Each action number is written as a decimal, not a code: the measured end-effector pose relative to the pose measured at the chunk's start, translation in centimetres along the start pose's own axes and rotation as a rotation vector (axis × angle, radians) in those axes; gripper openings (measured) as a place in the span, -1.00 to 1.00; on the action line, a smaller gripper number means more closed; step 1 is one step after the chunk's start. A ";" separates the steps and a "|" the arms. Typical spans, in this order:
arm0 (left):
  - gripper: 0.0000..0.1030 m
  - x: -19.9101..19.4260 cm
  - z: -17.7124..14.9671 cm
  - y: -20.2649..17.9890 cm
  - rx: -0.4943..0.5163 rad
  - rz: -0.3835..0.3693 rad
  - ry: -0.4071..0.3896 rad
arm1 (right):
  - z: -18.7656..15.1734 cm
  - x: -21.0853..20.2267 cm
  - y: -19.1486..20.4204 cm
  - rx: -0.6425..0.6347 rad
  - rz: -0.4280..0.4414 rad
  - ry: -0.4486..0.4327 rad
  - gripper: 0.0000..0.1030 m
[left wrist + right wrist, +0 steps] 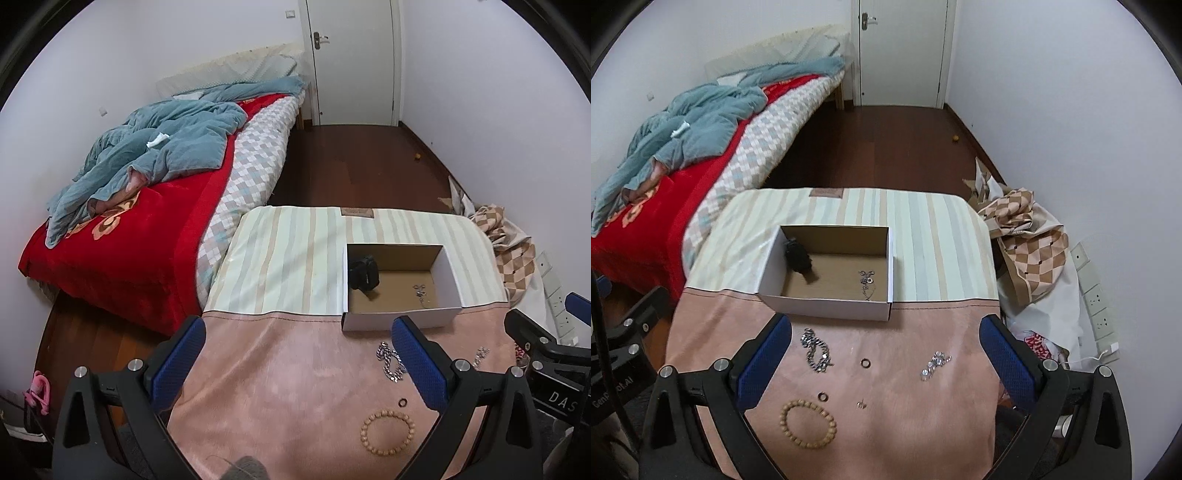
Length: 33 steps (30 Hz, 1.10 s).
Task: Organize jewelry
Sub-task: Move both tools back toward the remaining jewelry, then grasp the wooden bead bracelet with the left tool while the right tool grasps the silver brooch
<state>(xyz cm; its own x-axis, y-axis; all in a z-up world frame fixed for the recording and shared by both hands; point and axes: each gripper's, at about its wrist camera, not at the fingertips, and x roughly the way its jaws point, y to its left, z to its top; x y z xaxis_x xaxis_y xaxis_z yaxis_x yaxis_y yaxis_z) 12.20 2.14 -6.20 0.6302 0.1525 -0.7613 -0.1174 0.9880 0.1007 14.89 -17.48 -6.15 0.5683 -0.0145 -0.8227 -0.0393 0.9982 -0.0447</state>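
An open cardboard box (827,308) (400,319) stands on the table; a black item (798,254) and a small silver piece (867,280) lie inside. In front of it on the pink cloth lie a silver chain (815,350) (389,360), a crystal bracelet (935,363), two dark rings (866,363) (823,396), a tiny earring (862,404) and a wooden bead bracelet (808,424) (388,432). My left gripper (299,365) is open and empty above the cloth, left of the jewelry. My right gripper (886,363) is open and empty, its fingers either side of the jewelry, above it.
A bed (122,229) with a red blanket lies left of the table. Crumpled checked fabric (1027,236) and wall sockets (1097,306) are on the right. Beyond the striped cloth (923,229) is dark wooden floor and a white door (901,51).
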 end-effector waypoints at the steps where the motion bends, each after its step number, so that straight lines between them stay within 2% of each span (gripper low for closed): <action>1: 0.99 -0.4 -0.2 0.1 0.000 -0.001 -0.003 | -0.1 -0.5 0.1 0.002 0.002 -0.005 0.99; 4: 1.00 -1.3 -0.9 0.3 -0.005 -0.007 -0.011 | -0.9 -2.2 -0.1 0.011 0.011 -0.018 0.99; 8: 1.00 -1.1 -2.9 0.3 -0.009 -0.006 0.024 | -3.0 -3.2 -1.0 0.041 0.015 -0.009 0.99; 13: 0.99 2.8 -7.0 -0.7 0.018 0.001 0.139 | -7.1 -0.3 -3.1 0.104 0.009 0.086 0.99; 15: 0.98 5.4 -8.8 -1.6 0.048 -0.002 0.208 | -9.2 1.6 -4.1 0.136 0.010 0.136 0.99; 19: 0.95 9.4 -11.4 -3.1 0.073 -0.078 0.326 | -12.5 4.7 -5.9 0.194 0.019 0.221 0.98; 21: 0.82 10.6 -12.3 -4.2 0.091 -0.121 0.363 | -13.7 5.8 -6.7 0.216 0.024 0.255 0.91; 25: 0.75 12.6 -13.6 -6.1 0.135 -0.163 0.417 | -15.0 7.1 -8.0 0.243 0.017 0.284 0.90; 26: 0.51 12.7 -13.8 -6.4 0.141 -0.164 0.425 | -15.2 7.3 -8.4 0.249 0.017 0.287 0.90; 27: 0.14 13.2 -14.1 -6.7 0.151 -0.170 0.442 | -15.3 7.4 -8.7 0.254 0.015 0.289 0.90; 29: -0.23 13.8 -14.5 -7.1 0.161 -0.182 0.471 | -15.5 7.6 -9.2 0.264 0.010 0.293 0.90; 30: -0.53 13.5 -14.4 -7.3 0.166 -0.182 0.442 | -15.6 7.7 -9.6 0.274 0.009 0.296 0.90; 32: -0.87 13.5 -14.3 -7.7 0.179 -0.193 0.438 | -15.5 7.9 -10.1 0.289 0.010 0.300 0.90; 33: -0.87 13.5 -14.2 -7.7 0.179 -0.188 0.435 | -15.5 8.0 -10.4 0.299 0.011 0.301 0.90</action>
<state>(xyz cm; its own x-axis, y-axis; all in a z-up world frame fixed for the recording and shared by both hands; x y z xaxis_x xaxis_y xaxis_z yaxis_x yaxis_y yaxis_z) 10.72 -3.81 -26.28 0.2453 -0.0159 -0.9693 0.1248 0.9921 0.0153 7.10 -28.91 -21.10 0.3016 0.0239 -0.9531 0.2220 0.9705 0.0946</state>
